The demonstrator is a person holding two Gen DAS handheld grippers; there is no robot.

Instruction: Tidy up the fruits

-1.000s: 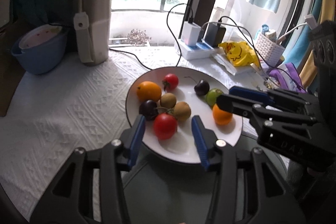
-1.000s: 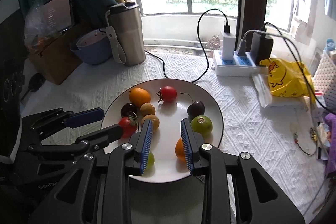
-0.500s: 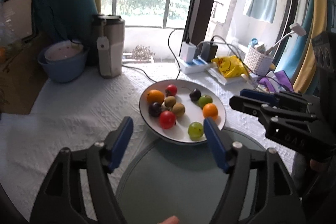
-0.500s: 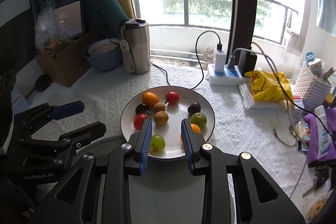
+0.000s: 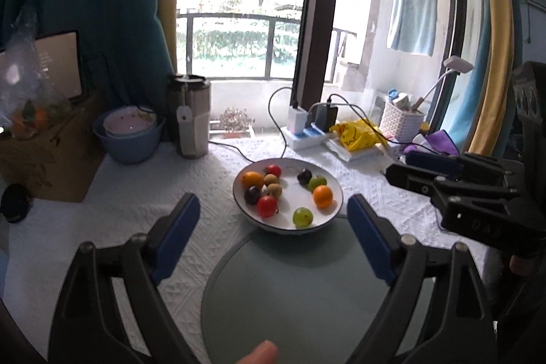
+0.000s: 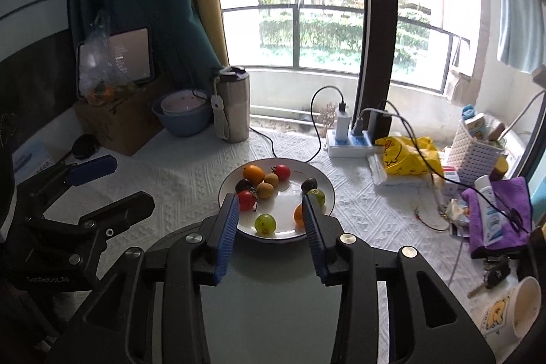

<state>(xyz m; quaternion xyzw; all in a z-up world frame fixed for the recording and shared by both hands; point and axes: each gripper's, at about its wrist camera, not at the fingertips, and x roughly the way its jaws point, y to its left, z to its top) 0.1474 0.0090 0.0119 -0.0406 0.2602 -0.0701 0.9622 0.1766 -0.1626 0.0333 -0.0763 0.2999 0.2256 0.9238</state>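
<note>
Orange fruit (image 6: 299,214): half hidden behind right gripper's finger (image 6: 312,229). Paper cup (image 6: 517,307): cut by frame edge. Bagged contents (image 5: 32,116): blurred, kind unreadable.

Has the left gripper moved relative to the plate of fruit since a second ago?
Yes. The left gripper has pulled back and up from the plate; its jaws, then around the red tomato, are now opening with nothing between them.

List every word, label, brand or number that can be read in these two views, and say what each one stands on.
Tablet screen: lines of light text, too small to read.
Left gripper body, right wrist view: pale embossed lettering, too blurred to read.
Right gripper body, left wrist view: embossed letters, unclear.
Tube on the purple cloth: blue print, illegible.
Yellow bag: a cartoon duck, no readable words.
Paper cup: a yellow picture, no readable words.
</note>
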